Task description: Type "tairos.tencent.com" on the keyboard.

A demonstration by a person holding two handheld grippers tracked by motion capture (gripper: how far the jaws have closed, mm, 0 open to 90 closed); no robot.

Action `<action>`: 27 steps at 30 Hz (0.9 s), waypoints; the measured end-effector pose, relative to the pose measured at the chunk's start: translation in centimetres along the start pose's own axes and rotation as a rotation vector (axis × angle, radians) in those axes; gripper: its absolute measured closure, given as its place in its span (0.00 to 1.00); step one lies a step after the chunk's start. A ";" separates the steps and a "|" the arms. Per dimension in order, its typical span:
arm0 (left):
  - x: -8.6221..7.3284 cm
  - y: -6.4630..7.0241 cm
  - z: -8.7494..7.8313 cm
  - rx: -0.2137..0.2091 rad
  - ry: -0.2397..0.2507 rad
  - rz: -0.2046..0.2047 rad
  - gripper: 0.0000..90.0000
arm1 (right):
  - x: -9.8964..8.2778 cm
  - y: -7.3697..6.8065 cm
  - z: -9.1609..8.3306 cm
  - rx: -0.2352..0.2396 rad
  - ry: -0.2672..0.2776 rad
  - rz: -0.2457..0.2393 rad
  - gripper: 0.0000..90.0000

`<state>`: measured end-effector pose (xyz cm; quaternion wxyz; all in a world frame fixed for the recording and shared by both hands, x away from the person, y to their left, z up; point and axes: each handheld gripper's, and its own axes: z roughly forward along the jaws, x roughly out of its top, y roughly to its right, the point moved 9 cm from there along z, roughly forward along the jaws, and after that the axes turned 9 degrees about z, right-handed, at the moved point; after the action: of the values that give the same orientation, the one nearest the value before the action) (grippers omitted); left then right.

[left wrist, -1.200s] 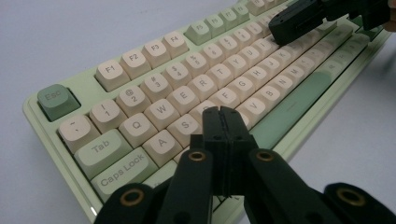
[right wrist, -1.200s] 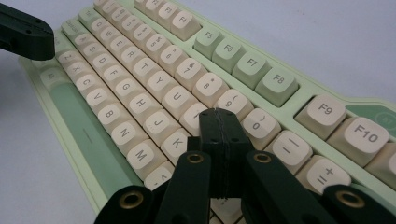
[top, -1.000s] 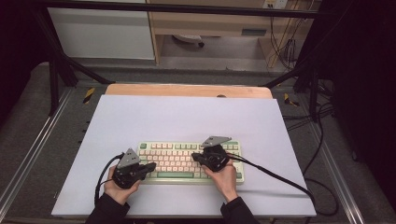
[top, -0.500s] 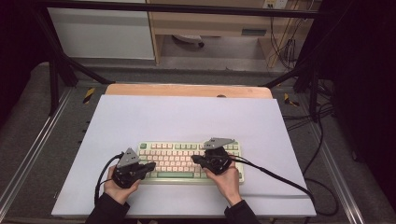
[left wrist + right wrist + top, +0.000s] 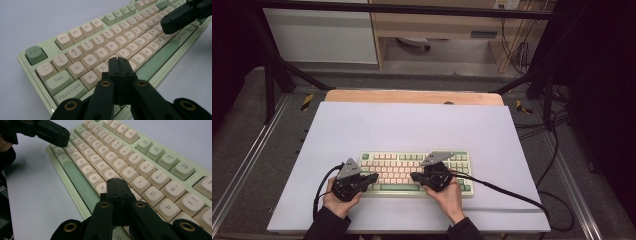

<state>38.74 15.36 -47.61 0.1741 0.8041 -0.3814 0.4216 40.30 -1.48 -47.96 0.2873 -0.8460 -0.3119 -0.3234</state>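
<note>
Green keyboard (image 5: 414, 173): legends readable up close, apparently blurred overhead.

There is one keyboard (image 5: 414, 171) (green with cream keys) on one pale surface (image 5: 412, 125). Two grippers are there, a left gripper (image 5: 373, 178) and a right gripper (image 5: 414, 176). Two hands hold them.
</note>
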 end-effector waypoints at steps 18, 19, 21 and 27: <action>0.1 -0.1 -0.2 0.004 0.006 0.001 1.00 | -0.8 -0.1 1.2 -0.003 -0.028 -0.013 1.00; 0.1 -0.1 -0.2 0.003 0.005 0.001 1.00 | -0.8 -0.1 1.2 -0.004 -0.030 -0.012 1.00; 0.1 0.0 -0.2 0.003 0.005 0.002 1.00 | -0.7 -0.2 1.1 -0.005 -0.027 -0.012 1.00; 0.1 -0.1 -0.3 0.004 0.009 0.003 1.00 | 0.0 -0.3 0.2 0.001 0.003 -0.014 1.00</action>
<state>38.68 15.52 -47.36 0.1736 0.8021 -0.3807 0.4261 40.17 -1.19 -47.99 0.2858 -0.8433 -0.3173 -0.3264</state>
